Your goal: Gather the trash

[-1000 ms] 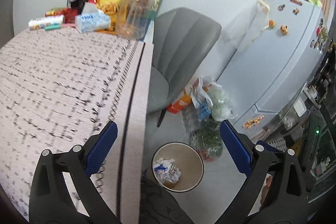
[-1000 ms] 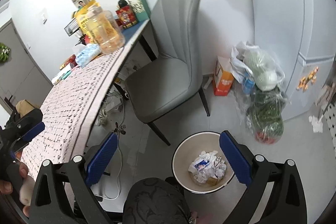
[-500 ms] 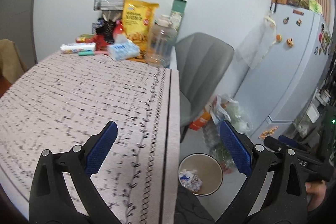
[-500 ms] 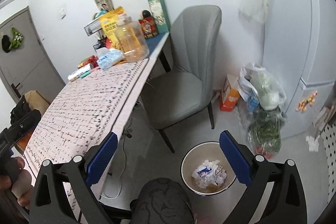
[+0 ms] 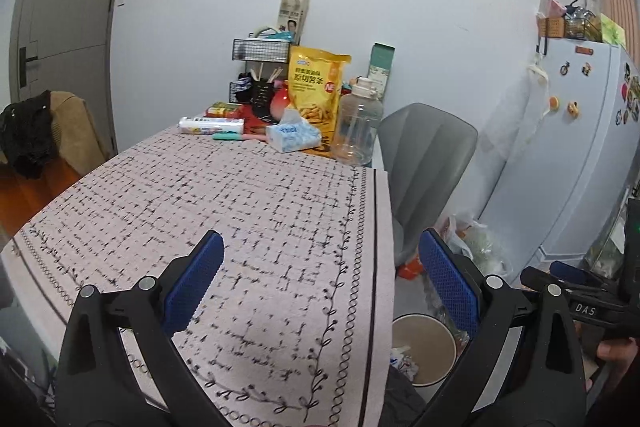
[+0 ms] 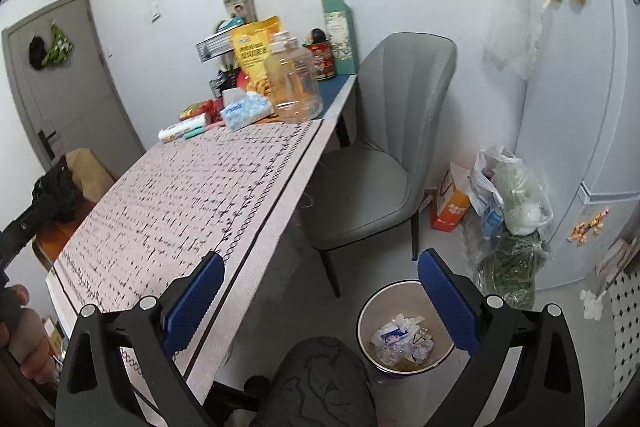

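A round beige trash bin (image 6: 384, 289) stands on the floor beside the table, holding crumpled wrappers and paper (image 6: 400, 339). My right gripper (image 6: 320, 259) hangs open and empty above the floor, between the table edge and the bin. My left gripper (image 5: 320, 247) is open and empty over the near part of the pink patterned tablecloth (image 5: 240, 195). In the left wrist view the bin (image 5: 420, 315) shows low at the right, partly behind the right finger. The cloth under the left gripper is bare.
The table's far end holds a clear plastic jar (image 5: 356, 127), a yellow snack bag (image 5: 316, 87), a tissue pack (image 5: 292, 135) and several small items. A grey chair (image 6: 380, 163) stands by the table. Plastic bags (image 6: 512, 195) and an orange box (image 6: 448, 207) lie by the fridge (image 5: 580, 147).
The left gripper's view has swung up from the bin and floor to the table top. The right gripper's view has tilted up slightly. Both stayed open.
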Tool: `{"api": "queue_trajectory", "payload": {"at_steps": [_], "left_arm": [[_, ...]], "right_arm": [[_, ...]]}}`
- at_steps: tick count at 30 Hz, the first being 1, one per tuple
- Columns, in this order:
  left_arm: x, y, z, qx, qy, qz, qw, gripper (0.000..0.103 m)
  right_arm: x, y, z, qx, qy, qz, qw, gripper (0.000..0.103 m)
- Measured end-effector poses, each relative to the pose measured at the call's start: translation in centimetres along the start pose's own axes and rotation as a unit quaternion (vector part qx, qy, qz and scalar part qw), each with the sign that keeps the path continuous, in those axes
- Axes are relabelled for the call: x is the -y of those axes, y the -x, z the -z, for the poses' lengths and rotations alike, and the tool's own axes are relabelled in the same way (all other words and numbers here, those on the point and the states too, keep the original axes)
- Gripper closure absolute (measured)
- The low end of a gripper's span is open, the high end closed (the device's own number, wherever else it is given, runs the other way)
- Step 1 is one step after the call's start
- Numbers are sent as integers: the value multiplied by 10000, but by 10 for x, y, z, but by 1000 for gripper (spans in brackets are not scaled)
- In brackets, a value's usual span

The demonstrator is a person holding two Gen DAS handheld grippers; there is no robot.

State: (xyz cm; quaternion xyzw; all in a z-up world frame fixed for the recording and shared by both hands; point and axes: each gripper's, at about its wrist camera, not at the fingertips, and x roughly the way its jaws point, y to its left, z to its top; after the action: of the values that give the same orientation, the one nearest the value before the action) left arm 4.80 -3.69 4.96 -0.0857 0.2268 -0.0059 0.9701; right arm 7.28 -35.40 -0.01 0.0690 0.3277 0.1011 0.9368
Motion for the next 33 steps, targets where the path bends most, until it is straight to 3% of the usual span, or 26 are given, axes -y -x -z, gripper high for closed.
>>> {"api": "queue_trajectory", "payload": {"at_steps": [12,33], "left_arm": [[-22,13,17,-55,70,-241,9997,6],[-31,-11,32,-392,274,-419,9980,6]], "right_arm": [[-27,-7,13,-8,113,-325,9994,8],[-43,-29,22,-141,340,-414,9985,8]]}}
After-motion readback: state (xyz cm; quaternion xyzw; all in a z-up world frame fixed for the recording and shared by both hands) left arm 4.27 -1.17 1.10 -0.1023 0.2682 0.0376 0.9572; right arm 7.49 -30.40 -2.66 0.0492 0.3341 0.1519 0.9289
